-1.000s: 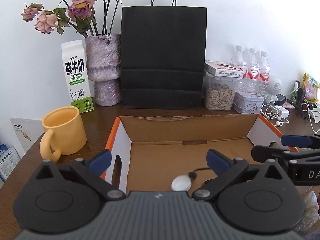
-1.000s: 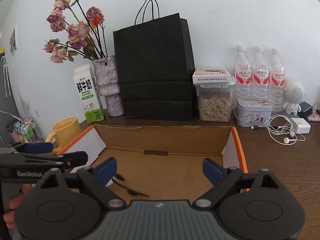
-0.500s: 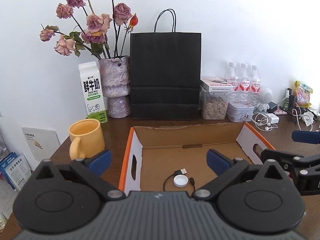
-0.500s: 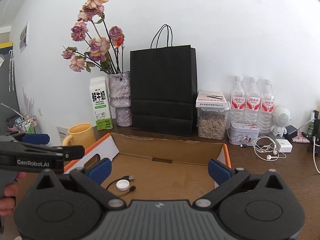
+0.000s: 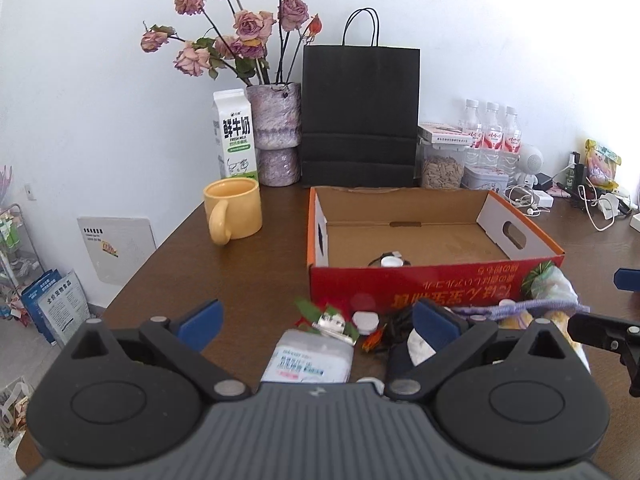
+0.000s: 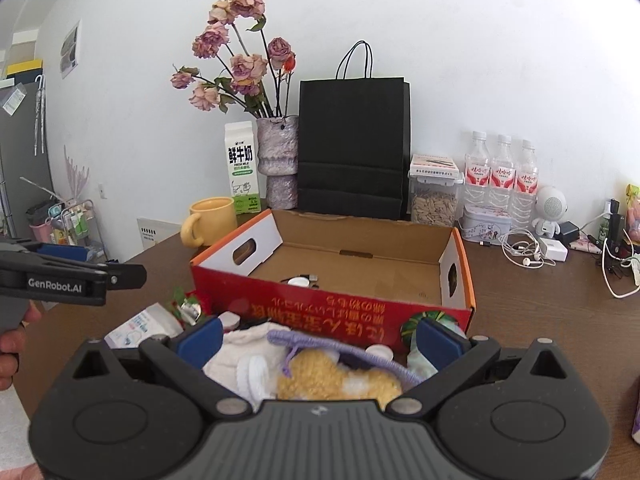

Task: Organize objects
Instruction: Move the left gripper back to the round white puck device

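A red and orange cardboard box (image 5: 432,284) (image 6: 332,304) stands open on the brown table, holding a white round charger with a black cable (image 5: 391,260) (image 6: 298,281). In front of it lies a pile: a white tissue pack (image 5: 308,360) (image 6: 138,326), a metal clip on green leaves (image 5: 330,320), a small white cap (image 5: 366,320), and a yellow plush with purple cloth (image 6: 336,376) (image 5: 536,308). My left gripper (image 5: 316,320) is open over the tissue pack. My right gripper (image 6: 320,338) is open over the plush.
A yellow mug (image 5: 232,210), a milk carton (image 5: 236,136), a vase of dried roses (image 5: 276,132) and a black paper bag (image 5: 358,116) stand behind the box. A seed jar (image 6: 434,196), water bottles (image 6: 500,176), a tin, earphones and chargers lie at the back right.
Both grippers have pulled back and up from over the box. The box's red front wall and the pile in front of it have come into view. Both stay open.
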`<state>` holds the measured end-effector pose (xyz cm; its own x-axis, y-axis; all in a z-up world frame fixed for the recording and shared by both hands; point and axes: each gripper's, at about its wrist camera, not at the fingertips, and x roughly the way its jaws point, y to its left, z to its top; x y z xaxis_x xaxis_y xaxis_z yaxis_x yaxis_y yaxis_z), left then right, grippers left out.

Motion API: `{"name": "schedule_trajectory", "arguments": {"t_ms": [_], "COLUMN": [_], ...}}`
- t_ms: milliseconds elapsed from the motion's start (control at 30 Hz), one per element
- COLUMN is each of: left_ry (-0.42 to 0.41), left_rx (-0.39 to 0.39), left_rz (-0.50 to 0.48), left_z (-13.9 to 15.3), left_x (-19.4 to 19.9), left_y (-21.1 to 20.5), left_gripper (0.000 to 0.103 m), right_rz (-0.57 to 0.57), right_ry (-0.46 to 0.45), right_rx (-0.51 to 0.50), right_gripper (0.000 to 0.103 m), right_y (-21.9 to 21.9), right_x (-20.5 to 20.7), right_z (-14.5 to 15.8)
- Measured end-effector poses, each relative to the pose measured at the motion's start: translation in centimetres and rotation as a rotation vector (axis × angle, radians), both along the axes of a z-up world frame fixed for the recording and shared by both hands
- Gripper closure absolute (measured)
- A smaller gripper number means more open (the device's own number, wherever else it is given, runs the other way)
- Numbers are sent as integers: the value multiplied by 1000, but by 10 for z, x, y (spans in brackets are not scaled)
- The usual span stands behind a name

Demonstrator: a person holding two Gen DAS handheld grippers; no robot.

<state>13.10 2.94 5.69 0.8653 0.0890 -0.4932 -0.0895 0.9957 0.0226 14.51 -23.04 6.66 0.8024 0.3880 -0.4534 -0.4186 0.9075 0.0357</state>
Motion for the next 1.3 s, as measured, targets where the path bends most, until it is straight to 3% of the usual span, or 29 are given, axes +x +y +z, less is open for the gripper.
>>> {"name": "schedule_trajectory", "arguments": {"t_ms": [500, 1233, 1300], "left_ry": [150, 237, 226], "left_rx": [3, -59, -37], "left_rz": [10, -8, -5], "left_z": [-57, -94, -96], "left_x": [-56, -44, -42], "left_y": [29, 40, 38], "left_gripper": [0, 0, 0], "right_rz": [56, 23, 20], "right_ry": [163, 261, 271], "right_rx": [-39, -62, -58], "right_gripper": [0, 0, 0], "right_y": [26, 58, 58], "right_x": [-70, -67, -66], "right_z": [-52, -83, -87]}}
